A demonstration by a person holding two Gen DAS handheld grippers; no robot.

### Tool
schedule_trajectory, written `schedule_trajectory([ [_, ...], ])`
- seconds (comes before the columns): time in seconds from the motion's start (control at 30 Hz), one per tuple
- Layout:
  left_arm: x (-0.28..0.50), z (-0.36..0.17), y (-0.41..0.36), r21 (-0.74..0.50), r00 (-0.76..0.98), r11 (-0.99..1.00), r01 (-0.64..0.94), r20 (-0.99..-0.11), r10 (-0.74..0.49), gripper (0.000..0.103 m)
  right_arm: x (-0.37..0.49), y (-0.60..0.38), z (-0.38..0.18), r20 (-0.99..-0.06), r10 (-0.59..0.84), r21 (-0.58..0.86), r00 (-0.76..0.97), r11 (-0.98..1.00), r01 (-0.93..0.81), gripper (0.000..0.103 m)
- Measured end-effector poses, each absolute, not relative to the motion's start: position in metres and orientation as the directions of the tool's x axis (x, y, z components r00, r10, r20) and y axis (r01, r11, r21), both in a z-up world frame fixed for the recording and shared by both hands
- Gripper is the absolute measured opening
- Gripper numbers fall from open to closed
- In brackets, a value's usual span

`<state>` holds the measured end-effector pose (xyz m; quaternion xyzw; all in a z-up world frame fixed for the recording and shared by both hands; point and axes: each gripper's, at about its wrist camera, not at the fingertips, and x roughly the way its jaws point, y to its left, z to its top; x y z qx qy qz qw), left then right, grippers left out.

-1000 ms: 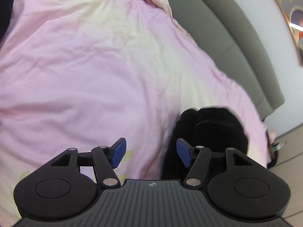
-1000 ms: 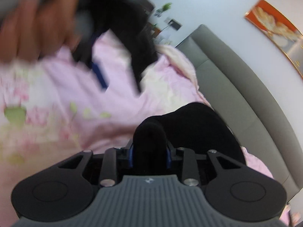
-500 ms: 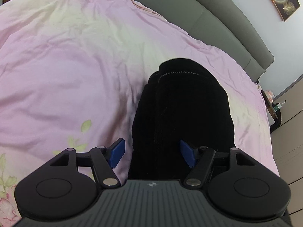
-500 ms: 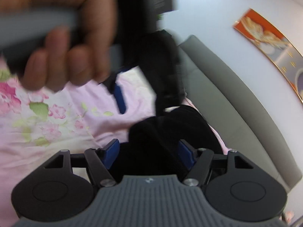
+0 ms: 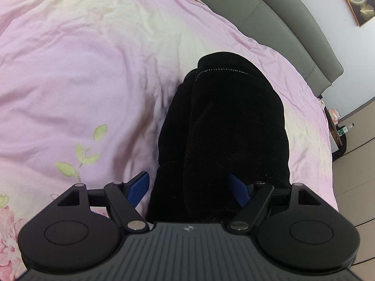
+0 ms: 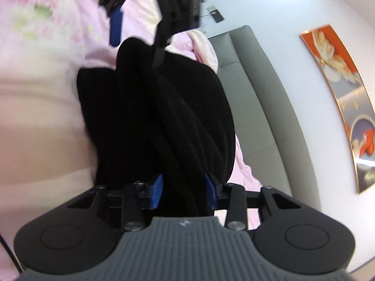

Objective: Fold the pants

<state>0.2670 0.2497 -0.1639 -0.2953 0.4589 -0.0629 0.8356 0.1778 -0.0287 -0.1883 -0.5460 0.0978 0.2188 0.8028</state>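
While the left gripper (image 5: 191, 188) hangs spread wide over the near end of the black pants (image 5: 225, 126), the right gripper (image 6: 184, 190) has narrowed again onto a thick bunch of them, after standing wide half a second ago. The pants lie folded lengthwise on the pink quilt (image 5: 82, 70), so another fold seems to be starting.

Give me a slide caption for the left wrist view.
Open left gripper straddling folded black pants on a pink quilt.

Left hand-held gripper (image 5: 188, 187) spread wide, right hand-held gripper (image 6: 184, 193) partly closed, both angled downward
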Motion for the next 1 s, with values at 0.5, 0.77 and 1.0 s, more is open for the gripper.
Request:
schedule_trajectory([
  [0.5, 0.251, -0.123, 0.28, -0.757, 0.709, 0.653, -0.018, -0.47, -0.526, 0.034, 0.175, -0.028, -0.123, -0.329, 0.346, -0.73, 0.879, 0.497, -0.469, 0.008],
  [0.77, 0.25, -0.232, 0.281, -0.8, 0.624, 0.56, -0.214, -0.553, -0.552, 0.046, 0.164, -0.02, -0.213, -0.432, 0.303, -0.833, 0.849, 0.228, -0.505, 0.029],
  [1.0, 0.251, -0.223, 0.281, -0.779, 0.644, 0.595, -0.198, -0.561, -0.52, 0.048, 0.16, -0.05, -0.147, -0.5, 0.403, -0.646, 0.766, 0.416, -0.64, 0.024],
])
